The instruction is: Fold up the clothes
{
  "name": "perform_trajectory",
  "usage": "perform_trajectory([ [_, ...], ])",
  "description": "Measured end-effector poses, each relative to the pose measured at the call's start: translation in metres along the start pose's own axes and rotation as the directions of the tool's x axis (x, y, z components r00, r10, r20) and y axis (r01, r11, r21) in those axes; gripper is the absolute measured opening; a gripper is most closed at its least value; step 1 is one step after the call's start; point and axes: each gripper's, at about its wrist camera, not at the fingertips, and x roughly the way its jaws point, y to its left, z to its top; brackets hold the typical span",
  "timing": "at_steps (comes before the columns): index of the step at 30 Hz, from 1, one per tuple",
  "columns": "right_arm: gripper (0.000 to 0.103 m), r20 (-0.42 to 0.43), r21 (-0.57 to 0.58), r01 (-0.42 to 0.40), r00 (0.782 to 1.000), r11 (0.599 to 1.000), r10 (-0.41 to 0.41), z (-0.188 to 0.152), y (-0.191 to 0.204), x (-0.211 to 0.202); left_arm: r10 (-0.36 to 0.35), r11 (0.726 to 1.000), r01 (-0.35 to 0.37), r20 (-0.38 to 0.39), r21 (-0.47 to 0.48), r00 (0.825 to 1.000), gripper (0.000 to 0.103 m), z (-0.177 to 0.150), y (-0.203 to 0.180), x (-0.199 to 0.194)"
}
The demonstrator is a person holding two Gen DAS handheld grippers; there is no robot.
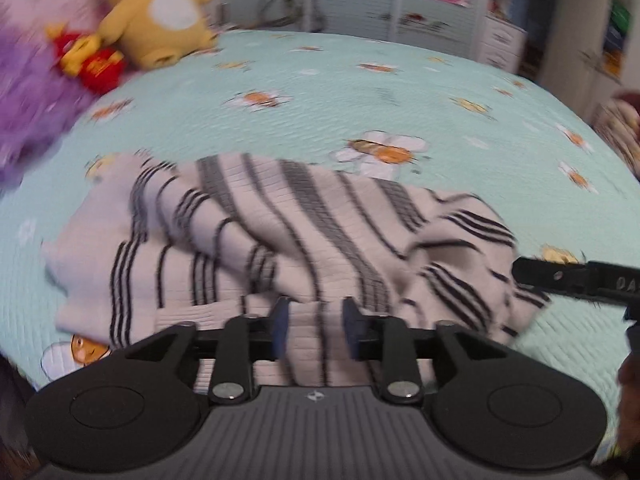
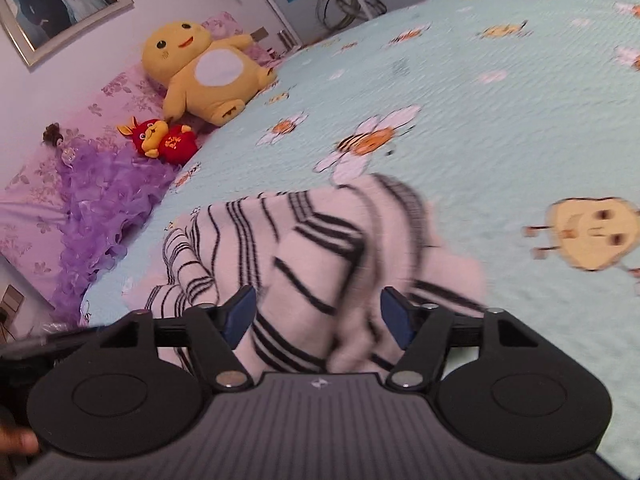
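Observation:
A white knitted garment with black stripes (image 1: pixel 280 240) lies rumpled in a heap on a mint-green bedspread (image 1: pixel 320 100) printed with bees and flowers. My left gripper (image 1: pixel 316 326) hovers over the heap's near edge. Its blue pads stand apart and do not press the cloth seen in the gap. In the right wrist view the same garment (image 2: pixel 312 248) bulges up between the widely parted pads of my right gripper (image 2: pixel 318 316), which is open. One black finger of the right gripper (image 1: pixel 560 280) reaches in at the garment's right end in the left wrist view.
A yellow plush toy (image 2: pixel 200 76) and a small red plush (image 2: pixel 164 140) sit by pink floral bedding (image 2: pixel 60 184), with purple ruffled fabric (image 2: pixel 108 208) beside them. A framed photo (image 2: pixel 56 0) hangs on the wall. White cabinets (image 1: pixel 400 0) stand beyond the bed.

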Motion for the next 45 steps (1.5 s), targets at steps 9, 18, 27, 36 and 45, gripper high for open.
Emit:
perform_trajectory([
  [9, 0.012, -0.062, 0.074, 0.049, 0.997, 0.996, -0.045, -0.007, 0.004, 0.055, 0.022, 0.988, -0.025, -0.020, -0.155, 1.000, 0.044, 0.005, 0.018, 0.011],
  [18, 0.005, 0.189, -0.170, 0.113, 0.979, 0.979, -0.080, -0.013, -0.002, -0.055, 0.006, 0.991, -0.002, 0.028, -0.133, 1.000, 0.046, -0.001, 0.005, -0.015],
  [27, 0.004, 0.242, -0.142, 0.300, 0.935, 0.943, -0.261, -0.051, -0.094, -0.163, -0.054, 0.998, 0.053, 0.085, 0.015, 0.995, 0.071, 0.005, -0.037, -0.038],
  [36, 0.007, 0.078, -0.009, 0.287, 0.955, 0.958, -0.285, -0.084, -0.162, -0.131, 0.050, 0.980, -0.062, 0.065, 0.190, 0.997, 0.076, 0.036, -0.067, 0.016],
  [45, 0.030, 0.052, 0.024, 0.187, 0.981, 0.982, -0.188, -0.064, -0.167, -0.119, 0.069, 0.988, -0.061, -0.054, 0.139, 0.996, 0.078, 0.073, -0.048, 0.102],
])
